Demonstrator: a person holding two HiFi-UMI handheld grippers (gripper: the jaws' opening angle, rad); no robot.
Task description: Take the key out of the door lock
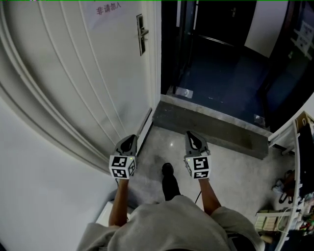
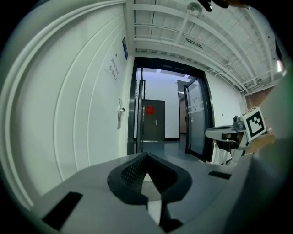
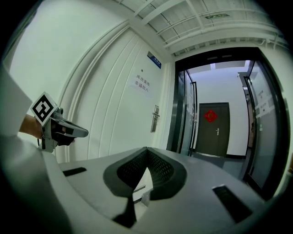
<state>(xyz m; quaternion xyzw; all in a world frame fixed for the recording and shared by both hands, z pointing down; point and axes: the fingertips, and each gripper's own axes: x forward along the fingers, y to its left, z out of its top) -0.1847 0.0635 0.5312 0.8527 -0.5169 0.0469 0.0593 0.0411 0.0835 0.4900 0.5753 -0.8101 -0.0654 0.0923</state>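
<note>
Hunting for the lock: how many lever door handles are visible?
2: a metal lever handle on the white panelled door; another handle on the far dark door. Others may be hidden.

Paper notice [image 1: 107, 10] on white door [image 1: 73, 63]: one line of red characters, which in the head view reads 非请勿入. Blue plaque [image 3: 154, 60] above the notice: lettering too small to read in either gripper view. Red emblem [image 3: 210, 115] on dark door [image 3: 219, 137] at the far end: outline only, no character legible.
</note>
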